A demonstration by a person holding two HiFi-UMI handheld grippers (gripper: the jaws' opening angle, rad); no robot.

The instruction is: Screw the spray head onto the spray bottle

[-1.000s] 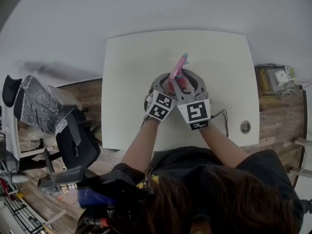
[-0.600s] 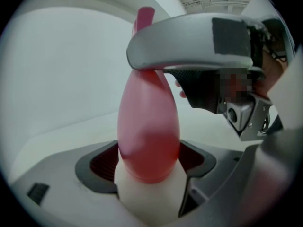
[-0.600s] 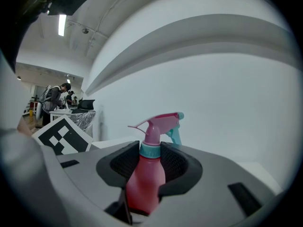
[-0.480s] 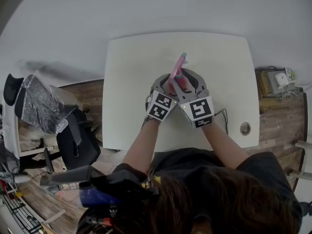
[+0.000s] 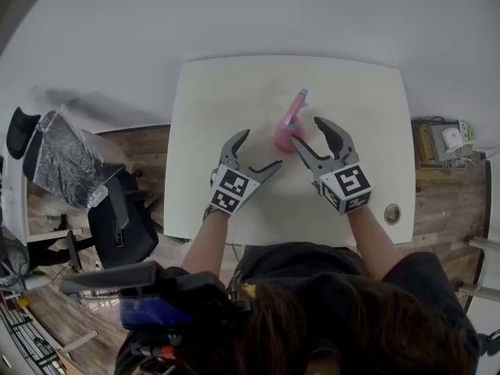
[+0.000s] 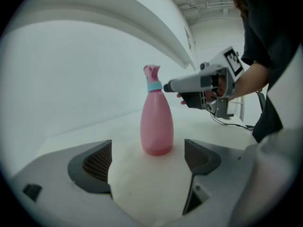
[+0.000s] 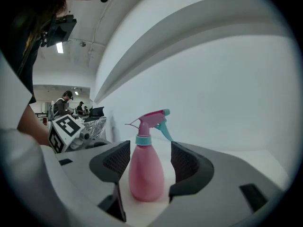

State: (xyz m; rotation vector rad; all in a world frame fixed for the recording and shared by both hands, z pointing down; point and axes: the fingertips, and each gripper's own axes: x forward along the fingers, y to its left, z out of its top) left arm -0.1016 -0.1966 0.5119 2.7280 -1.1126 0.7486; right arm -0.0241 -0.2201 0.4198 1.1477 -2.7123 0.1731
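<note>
The pink spray bottle [image 5: 284, 136] stands upright on the white desk [image 5: 211, 116], with its spray head [image 5: 298, 102] seated on the neck. The right tongs [image 5: 305, 130] are opening, with the bottle between their jaws but untouched. The left tongs [image 5: 263, 148] are opening too, wide and empty, the bottle just ahead of them

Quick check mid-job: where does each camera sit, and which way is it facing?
Head view: on the head, looking steeply down at the table; shows hair, arms, left claw and right claw, both opening.
Left gripper view: on the left claw, facing the bottle, which stands beyond its empty jaws; shows the right claw and arm.
Right gripper view: on the right claw, facing the bottle, untouched between its jaws; shows the left claw's cube.
Shared: all three show the upright bottle.
</note>
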